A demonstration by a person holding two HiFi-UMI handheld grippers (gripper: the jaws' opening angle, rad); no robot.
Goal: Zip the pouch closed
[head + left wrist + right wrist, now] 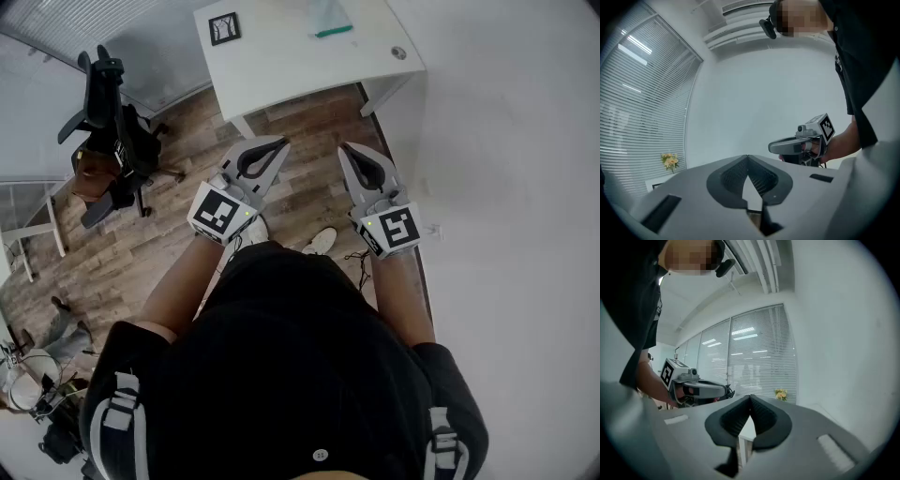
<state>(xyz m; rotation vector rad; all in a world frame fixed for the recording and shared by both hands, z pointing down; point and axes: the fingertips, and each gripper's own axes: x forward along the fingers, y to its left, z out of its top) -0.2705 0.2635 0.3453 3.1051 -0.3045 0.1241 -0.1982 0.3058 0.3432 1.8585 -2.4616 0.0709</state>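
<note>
Counting two grippers here: left gripper (280,143) and right gripper (345,148), held side by side and level out in front of a black shirt, over the wood floor (178,248) and well short of the table. Both pinched fully together, tips meeting, nothing clamped in either one; same deal seen up close from each gripper's own camera. Two marker cubes too, one per gripper, left cube (220,211) and right cube (396,228). Just one pouch (327,16): pale and a bit see-through, teal strip along its near edge, lying flat toward the far side of the single white table (281,70), well apart from both claws. Also on that table: one black-and-white square marker (224,28) left of the pouch, plus one small round grey thing (399,53) near the right edge, too tiny to name. One black office chair (108,108) off to the left on the planks. Two white shoes (323,241) peeking out below the grippers. Room-wise: plain white wall (511,187) down the right, slatted blinds (642,112) on the windows, and one little bunch of yellow flowers (670,161) in front of them.
</note>
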